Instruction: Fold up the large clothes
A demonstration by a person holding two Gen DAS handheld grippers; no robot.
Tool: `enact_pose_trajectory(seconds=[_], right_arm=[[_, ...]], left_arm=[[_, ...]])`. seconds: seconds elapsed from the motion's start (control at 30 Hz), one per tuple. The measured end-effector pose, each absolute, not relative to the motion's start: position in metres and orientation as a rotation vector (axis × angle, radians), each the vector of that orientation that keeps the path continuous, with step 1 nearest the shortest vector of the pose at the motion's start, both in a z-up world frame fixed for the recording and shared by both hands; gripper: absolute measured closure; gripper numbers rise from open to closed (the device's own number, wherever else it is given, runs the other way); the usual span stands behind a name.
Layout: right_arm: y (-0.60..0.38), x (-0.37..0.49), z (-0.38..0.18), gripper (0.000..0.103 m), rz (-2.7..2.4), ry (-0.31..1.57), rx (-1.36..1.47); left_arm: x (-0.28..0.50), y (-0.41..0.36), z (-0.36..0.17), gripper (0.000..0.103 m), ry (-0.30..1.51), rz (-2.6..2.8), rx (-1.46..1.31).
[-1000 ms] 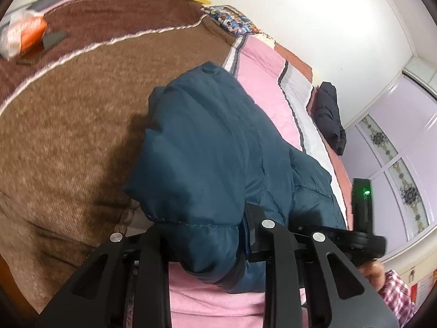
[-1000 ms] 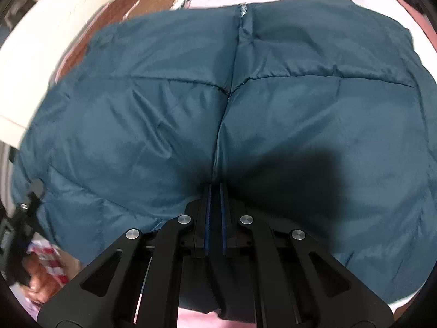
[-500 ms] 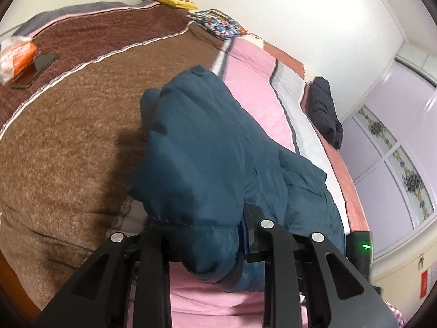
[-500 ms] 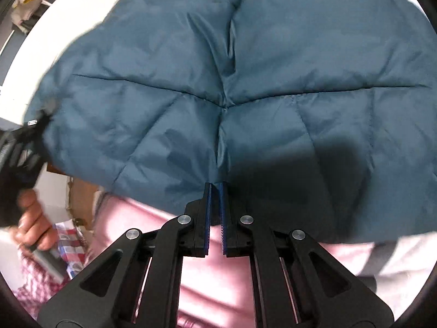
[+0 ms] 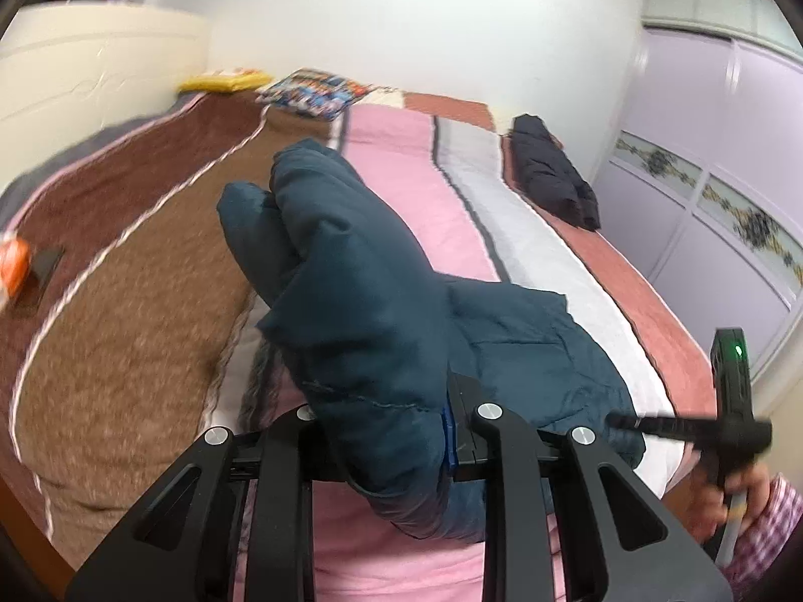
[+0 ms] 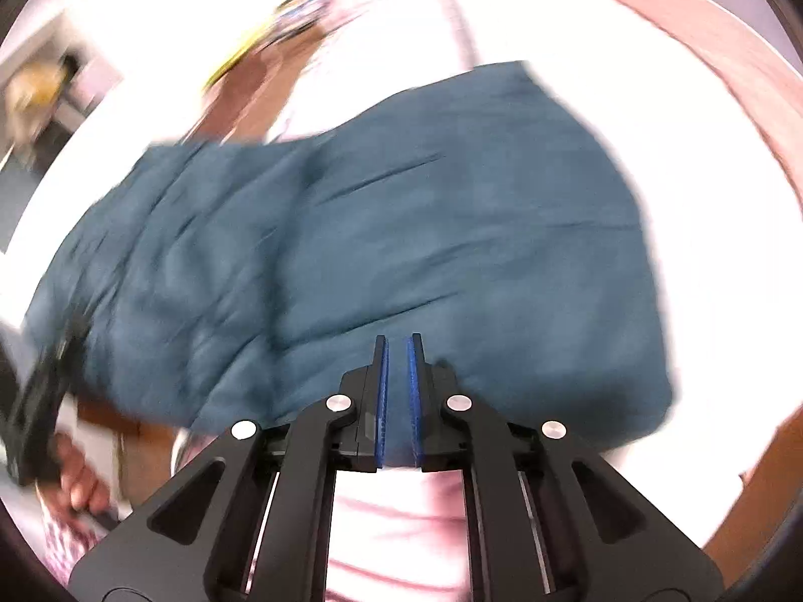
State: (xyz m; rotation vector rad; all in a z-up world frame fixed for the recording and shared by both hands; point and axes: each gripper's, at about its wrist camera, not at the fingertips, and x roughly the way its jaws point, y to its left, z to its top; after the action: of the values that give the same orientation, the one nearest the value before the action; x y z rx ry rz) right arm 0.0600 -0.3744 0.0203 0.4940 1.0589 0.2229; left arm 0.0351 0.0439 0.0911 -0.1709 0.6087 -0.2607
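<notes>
My left gripper is clamped on a thick fold of the teal puffer jacket, the padded cloth bulging up between its 2 jaws and hiding the left one. My right gripper holds nothing: its blue pads stand a narrow slit apart and are opening, with only pink bedding showing through the gap, the jacket's near hem lying just beyond the tips. The jacket sits bunched across the pink stripe of the bedspread, one rounded end raised toward the brown blanket, the other slumped toward the foot of the bed near the person's hand on the right tool. I judge the fold to be midway: one side is gathered and lifted, the other freed, so the next move calls for laying the held bundle flat and taking a fresh hold on a loose edge with the right tool. Room is generous toward the head of the bed, where a patterned cushion lies well apart. A dark folded garment sits near the far edge of the bed, and a phone rests on the brown blanket at the left. The right wrist view is blurred, so the hem's exact line is unclear.
</notes>
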Motion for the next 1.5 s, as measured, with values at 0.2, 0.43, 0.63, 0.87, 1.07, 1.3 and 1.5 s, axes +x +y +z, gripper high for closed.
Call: enact_pose_trajectory(seconds=[0.2,0.43,0.63,0.87,1.07,1.3,1.5], right_arm=[[-0.406,0.084,-0.036,0.092,0.192,1.141,0.672],[-0.411,0.091,-0.054,0.092,0.262,1.146,0.709],[-0.434,0.081,-0.060,0.094,0.319,1.138,0.805],[-0.452,0.072,-0.073,0.095,0.365,1.128,0.899],[-0.477,0.074,-0.079,0.096,0.380,1.119,0.983],[-0.519,0.041,-0.060,0.095,0.287,1.078,0.970],[-0.543,0.014,-0.029,0.092,0.180,0.997,0.909]], left_arm=[[0.032,0.003,0.108,0.079,0.586,-0.318,-0.081],[0.031,-0.066,0.113,0.079,0.589,-0.440,0.057],[0.035,-0.136,0.090,0.079,0.634,-0.572,0.190],[0.049,-0.187,0.045,0.077,0.713,-0.659,0.276],[0.057,-0.195,0.022,0.071,0.781,-0.714,0.297],[0.062,-0.191,0.020,0.049,0.827,-0.772,0.213],[0.061,-0.179,0.044,0.035,0.875,-0.853,0.061]])
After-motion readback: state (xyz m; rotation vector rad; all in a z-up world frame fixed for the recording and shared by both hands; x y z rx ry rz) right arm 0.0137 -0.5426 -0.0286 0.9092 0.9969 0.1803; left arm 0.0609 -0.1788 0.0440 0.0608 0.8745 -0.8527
